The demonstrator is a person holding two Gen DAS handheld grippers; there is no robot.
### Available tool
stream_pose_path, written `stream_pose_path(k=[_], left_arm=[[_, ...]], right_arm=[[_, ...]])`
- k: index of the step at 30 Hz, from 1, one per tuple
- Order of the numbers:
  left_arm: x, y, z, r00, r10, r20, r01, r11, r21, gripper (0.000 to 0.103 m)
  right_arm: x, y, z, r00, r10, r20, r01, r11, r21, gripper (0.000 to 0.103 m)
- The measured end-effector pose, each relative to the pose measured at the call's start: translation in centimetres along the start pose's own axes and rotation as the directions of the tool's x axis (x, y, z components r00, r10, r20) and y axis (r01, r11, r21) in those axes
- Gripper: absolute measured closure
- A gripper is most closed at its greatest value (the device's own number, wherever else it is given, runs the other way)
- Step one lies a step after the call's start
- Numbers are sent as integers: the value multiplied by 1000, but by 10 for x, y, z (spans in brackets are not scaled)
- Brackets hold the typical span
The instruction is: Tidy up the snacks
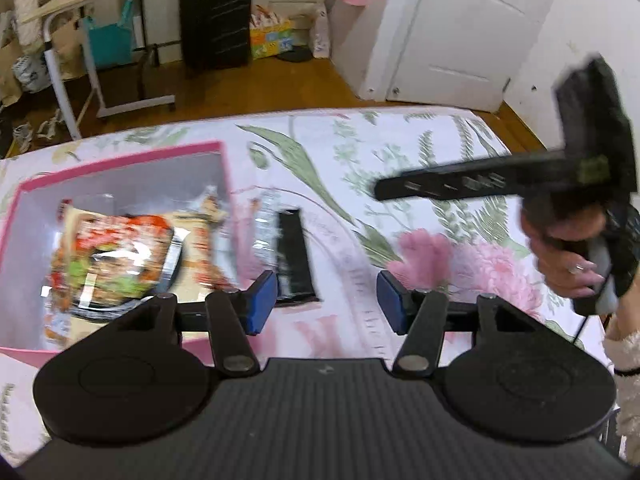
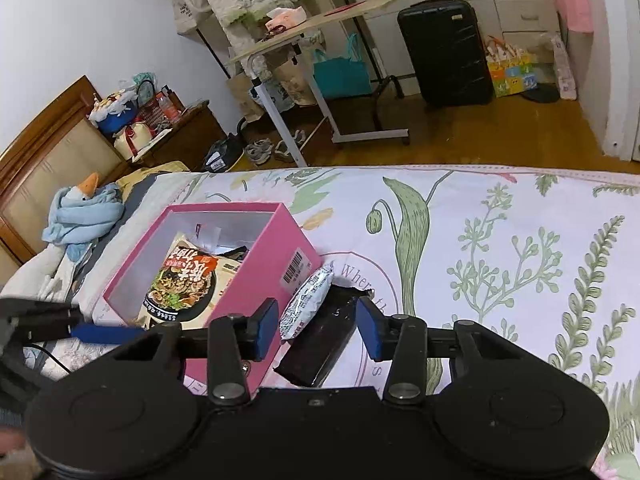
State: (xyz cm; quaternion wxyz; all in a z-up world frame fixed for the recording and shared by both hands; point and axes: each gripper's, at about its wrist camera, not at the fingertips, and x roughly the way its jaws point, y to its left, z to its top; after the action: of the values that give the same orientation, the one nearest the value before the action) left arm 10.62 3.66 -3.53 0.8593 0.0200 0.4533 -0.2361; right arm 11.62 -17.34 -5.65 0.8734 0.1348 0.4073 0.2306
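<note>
Hovering over the flowered bedspread (image 2: 500, 240), the right gripper (image 2: 318, 326) has its fingers partly apart and empty; beyond them lie a silver packet (image 2: 306, 306) and a black packet (image 2: 324, 340), touching. Left of both grippers' fingers stands the pink box (image 2: 276, 248) with a noodle packet (image 2: 188, 284) inside. The left gripper (image 1: 327, 302) is likewise partly apart, empty.

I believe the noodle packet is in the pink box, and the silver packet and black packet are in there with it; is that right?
Not quite: the silver packet and black packet lie on the bedsheet beside the pink box, as the right wrist view shows. The noodle packet is inside.
</note>
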Motion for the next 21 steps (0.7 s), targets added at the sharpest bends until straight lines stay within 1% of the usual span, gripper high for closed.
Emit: stream_pose_path(k=[2, 6, 8, 10, 13, 15, 16, 18, 20, 21], left_arm=[[15, -16, -4, 1000, 20, -1, -20, 1000, 7, 50], [51, -37, -14, 992, 125, 26, -125, 992, -3, 51], [66, -43, -19, 982, 179, 54, -178, 984, -19, 52], [81, -47, -21, 964, 253, 79, -251, 967, -34, 52], [105, -48, -25, 927, 362, 101, -354, 931, -84, 52], [116, -49, -27, 904, 413, 111, -401, 909, -114, 55], [122, -51, -27, 892, 437, 115, -424, 897, -125, 55], [132, -54, -26, 877, 465, 122, -448, 882, -146, 55], [138, -54, -24, 866, 486, 119, -465, 869, -171, 55], [142, -54, -23, 856, 502, 119, -477, 858, -188, 55]], right_arm=[[9, -7, 1, 1000, 21, -9, -21, 1000, 6, 54], [36, -14, 3, 994, 88, -65, -86, 996, 26, 54], [52, -16, 7, 989, 106, -106, -103, 994, 31, 54], [69, -18, 12, 983, 108, -149, -104, 994, 39, 54], [91, -25, 22, 973, 127, -194, -117, 991, 61, 53], [104, -31, 29, 964, 149, -220, -133, 987, 86, 53], [110, -33, 31, 961, 155, -228, -135, 986, 100, 52], [122, -35, 34, 955, 166, -247, -141, 983, 114, 49], [133, -35, 35, 948, 177, -265, -150, 981, 119, 48], [139, -34, 36, 946, 182, -269, -154, 981, 121, 48]])
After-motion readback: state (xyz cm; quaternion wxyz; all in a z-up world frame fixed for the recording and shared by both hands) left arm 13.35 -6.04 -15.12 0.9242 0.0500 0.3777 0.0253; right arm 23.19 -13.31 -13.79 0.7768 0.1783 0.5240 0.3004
